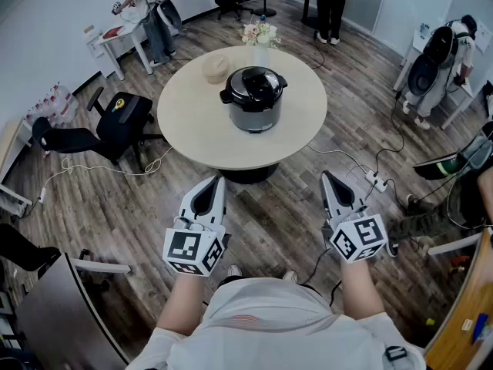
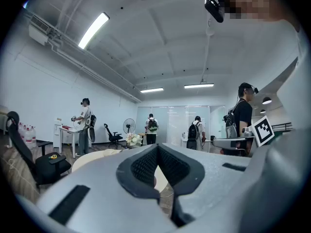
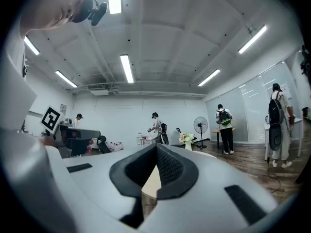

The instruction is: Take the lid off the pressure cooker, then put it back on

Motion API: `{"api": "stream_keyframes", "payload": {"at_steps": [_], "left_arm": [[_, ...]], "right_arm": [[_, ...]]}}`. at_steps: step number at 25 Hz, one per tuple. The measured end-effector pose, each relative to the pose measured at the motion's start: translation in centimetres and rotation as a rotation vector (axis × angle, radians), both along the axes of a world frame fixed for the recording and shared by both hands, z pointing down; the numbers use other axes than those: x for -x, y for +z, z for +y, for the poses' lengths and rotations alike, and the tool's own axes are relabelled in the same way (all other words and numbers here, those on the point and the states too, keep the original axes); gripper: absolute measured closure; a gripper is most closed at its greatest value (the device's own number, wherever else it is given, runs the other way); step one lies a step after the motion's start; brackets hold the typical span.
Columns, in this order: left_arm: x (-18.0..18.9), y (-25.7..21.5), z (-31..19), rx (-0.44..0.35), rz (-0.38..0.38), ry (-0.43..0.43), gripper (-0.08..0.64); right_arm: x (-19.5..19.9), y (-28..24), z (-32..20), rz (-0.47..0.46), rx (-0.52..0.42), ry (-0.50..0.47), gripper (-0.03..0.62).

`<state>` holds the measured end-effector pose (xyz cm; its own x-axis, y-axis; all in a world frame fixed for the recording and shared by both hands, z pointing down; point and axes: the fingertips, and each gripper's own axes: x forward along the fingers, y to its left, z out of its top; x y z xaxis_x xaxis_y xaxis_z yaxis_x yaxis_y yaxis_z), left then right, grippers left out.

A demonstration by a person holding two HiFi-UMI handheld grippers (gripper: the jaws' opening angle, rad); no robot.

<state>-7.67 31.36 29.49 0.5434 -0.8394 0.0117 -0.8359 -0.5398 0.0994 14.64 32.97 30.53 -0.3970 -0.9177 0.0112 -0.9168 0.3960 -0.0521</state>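
Both tongs, left & right, pressed together, empty; pressure cooker w/ lid on sits dead ahead on table, well apart, roughly equidistant.

The pressure cooker has a silver body and a glossy black lid. The round table is pale beige. The floor is grey-brown wood in a plank pattern. The left gripper and right gripper are light grey with black pads, each bearing black-and-white square markers. The chair is black.
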Motion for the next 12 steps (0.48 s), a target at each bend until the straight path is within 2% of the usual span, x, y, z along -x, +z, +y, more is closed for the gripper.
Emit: {"api": "stream_keyframes", "payload": {"at_steps": [12], "left_arm": [[-0.12, -0.22, 0.33, -0.004, 0.008, 0.006, 0.557]], "right_arm": [[0.17, 0.05, 0.34, 0.007, -0.001, -0.002, 0.592]]}}
